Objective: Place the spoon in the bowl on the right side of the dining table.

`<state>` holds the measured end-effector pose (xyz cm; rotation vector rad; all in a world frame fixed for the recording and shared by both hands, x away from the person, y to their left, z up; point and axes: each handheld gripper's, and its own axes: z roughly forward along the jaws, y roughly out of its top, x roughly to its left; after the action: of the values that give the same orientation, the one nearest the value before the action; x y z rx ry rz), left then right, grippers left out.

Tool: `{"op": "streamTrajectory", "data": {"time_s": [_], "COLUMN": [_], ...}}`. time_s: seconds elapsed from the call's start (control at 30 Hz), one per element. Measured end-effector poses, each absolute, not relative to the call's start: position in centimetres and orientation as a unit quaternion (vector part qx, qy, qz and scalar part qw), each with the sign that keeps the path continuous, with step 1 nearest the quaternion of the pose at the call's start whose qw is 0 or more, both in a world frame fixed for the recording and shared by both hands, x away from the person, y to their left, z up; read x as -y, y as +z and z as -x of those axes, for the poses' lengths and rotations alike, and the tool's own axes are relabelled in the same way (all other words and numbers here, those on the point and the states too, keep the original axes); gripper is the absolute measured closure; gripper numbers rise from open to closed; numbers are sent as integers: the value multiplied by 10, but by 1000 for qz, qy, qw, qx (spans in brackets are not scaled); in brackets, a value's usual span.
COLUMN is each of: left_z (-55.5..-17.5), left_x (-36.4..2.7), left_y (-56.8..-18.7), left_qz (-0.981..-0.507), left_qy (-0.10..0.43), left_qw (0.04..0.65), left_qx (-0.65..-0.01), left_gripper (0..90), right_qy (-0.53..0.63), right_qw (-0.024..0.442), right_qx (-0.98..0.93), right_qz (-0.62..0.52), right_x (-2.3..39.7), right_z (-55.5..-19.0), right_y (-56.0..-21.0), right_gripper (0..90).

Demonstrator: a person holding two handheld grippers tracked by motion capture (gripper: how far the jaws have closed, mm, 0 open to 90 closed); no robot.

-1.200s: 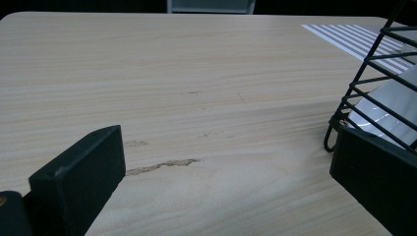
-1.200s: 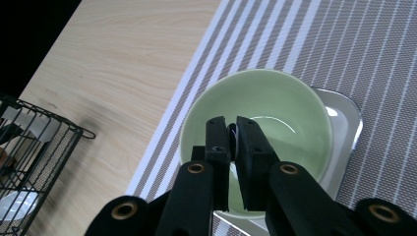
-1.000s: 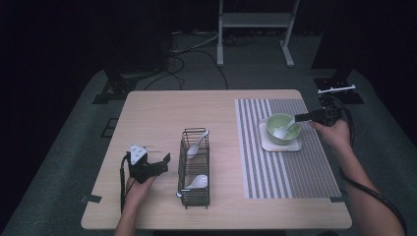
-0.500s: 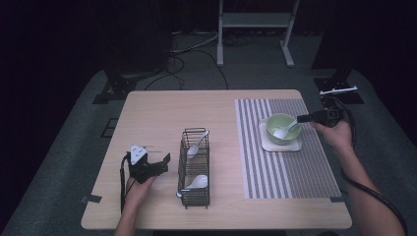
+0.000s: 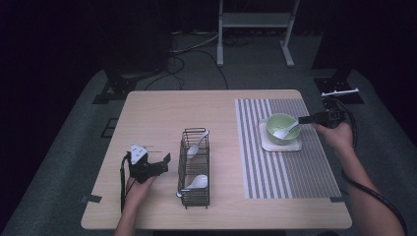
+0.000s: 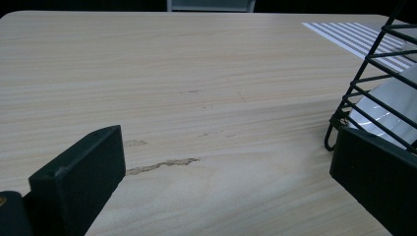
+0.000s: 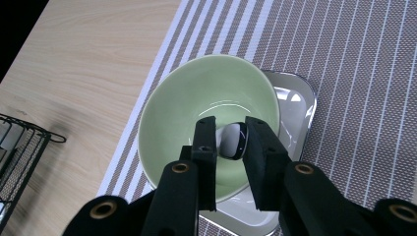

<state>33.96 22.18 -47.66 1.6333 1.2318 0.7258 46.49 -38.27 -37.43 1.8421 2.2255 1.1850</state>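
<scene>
The right gripper (image 7: 231, 140) has just been easing its jaws apart around the handle of the white spoon (image 5: 286, 131), which lies in the green bowl (image 5: 280, 127) on its small tray (image 5: 295, 146). To my eye it should open fully, then draw straight back so nothing tips. The left gripper (image 5: 158, 163) rests open beside the wire rack (image 5: 195, 167).

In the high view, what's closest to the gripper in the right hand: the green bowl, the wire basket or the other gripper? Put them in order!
From the right gripper, nearest first:
1. Green bowl: right beside it on the striped mat, with a white spoon inside.
2. Wire basket: mid-table, to the left.
3. Left gripper: farthest, just past the basket near the table's front-left.
</scene>
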Motion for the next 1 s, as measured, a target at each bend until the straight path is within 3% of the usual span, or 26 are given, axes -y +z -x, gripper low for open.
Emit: {"op": "streamTrajectory", "data": {"time_s": [1.0], "left_z": [-340], "left_x": [-222], "left_y": [-477], "left_qz": [-664], "left_qy": [296], "left_qw": [464], "left_qx": [-506], "left_gripper": [0], "right_qy": [374], "right_qw": [-1], "right_qx": [-693], "right_qz": [-616], "right_x": [392], "right_z": [-474], "right_y": [-394], "right_gripper": [653]}}
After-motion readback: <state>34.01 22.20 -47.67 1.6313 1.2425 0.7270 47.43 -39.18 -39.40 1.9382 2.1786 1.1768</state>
